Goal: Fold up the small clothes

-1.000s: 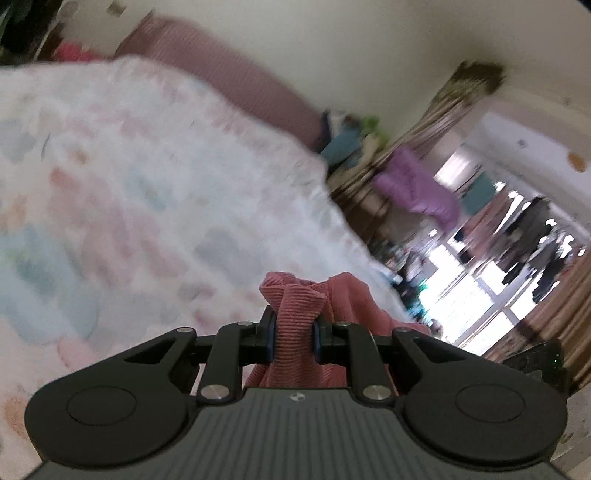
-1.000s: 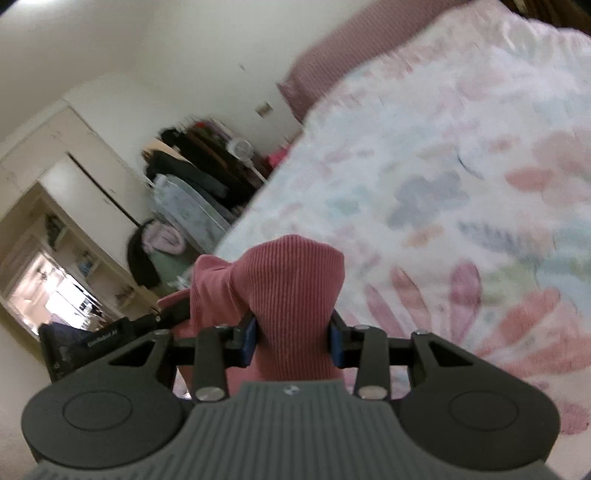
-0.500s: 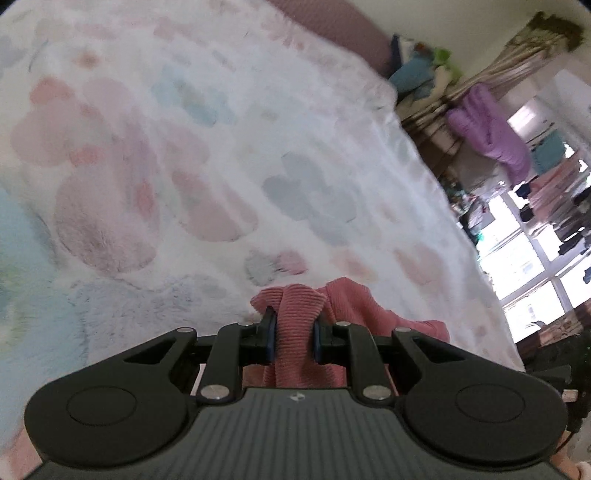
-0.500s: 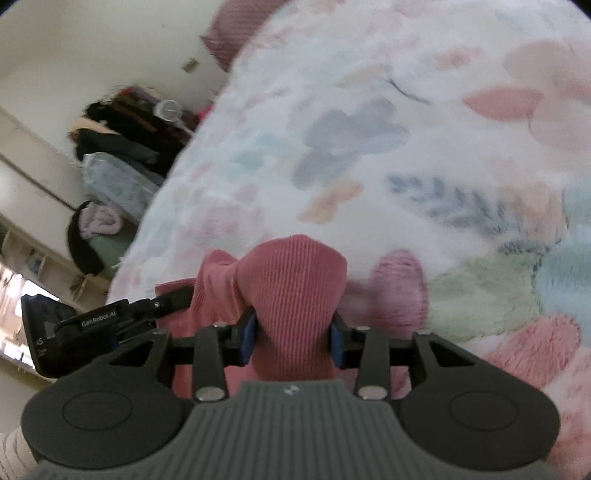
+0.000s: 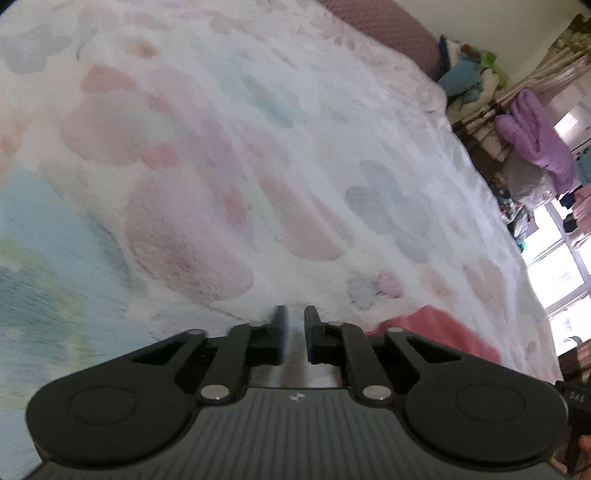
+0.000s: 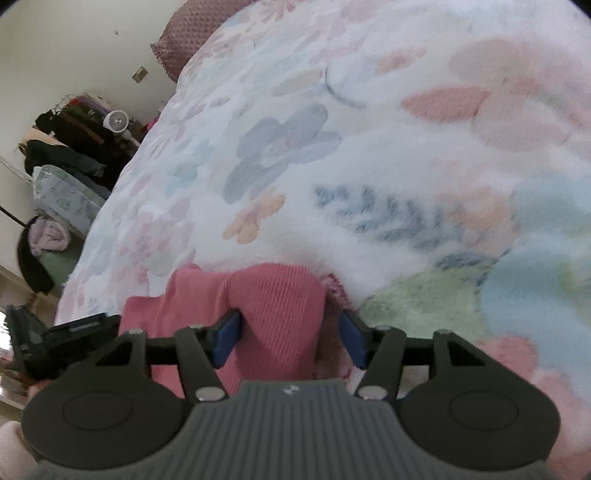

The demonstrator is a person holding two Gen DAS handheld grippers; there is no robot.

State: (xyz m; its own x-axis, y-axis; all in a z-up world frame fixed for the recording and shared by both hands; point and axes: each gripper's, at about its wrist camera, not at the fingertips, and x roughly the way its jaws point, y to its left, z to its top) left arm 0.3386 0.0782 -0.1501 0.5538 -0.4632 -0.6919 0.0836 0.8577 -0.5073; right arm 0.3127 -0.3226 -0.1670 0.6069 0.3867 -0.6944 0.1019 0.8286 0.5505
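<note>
A small pink ribbed garment [image 6: 273, 314] lies on the fluffy floral blanket [image 6: 332, 166]. In the right wrist view my right gripper [image 6: 290, 338] is open, its blue pads apart with a hump of the garment between them, not pinched. In the left wrist view my left gripper [image 5: 294, 334] holds nothing: its fingers stand a narrow gap apart with only blanket [image 5: 258, 166] showing between them. The garment [image 5: 439, 332] lies flat just to the right of the left gripper, partly hidden behind it.
A mauve pillow [image 5: 384, 33] lies at the head of the bed. Piled clothes, a purple garment [image 5: 535, 144] and a bright window stand beyond the bed's right edge. On the other side are dark coats [image 6: 62, 147] and a small fan [image 6: 116, 122].
Both grippers have let go of the pink garment. The left gripper has moved left off it, and the right jaws have opened wide around it. The garment now rests on the blanket.
</note>
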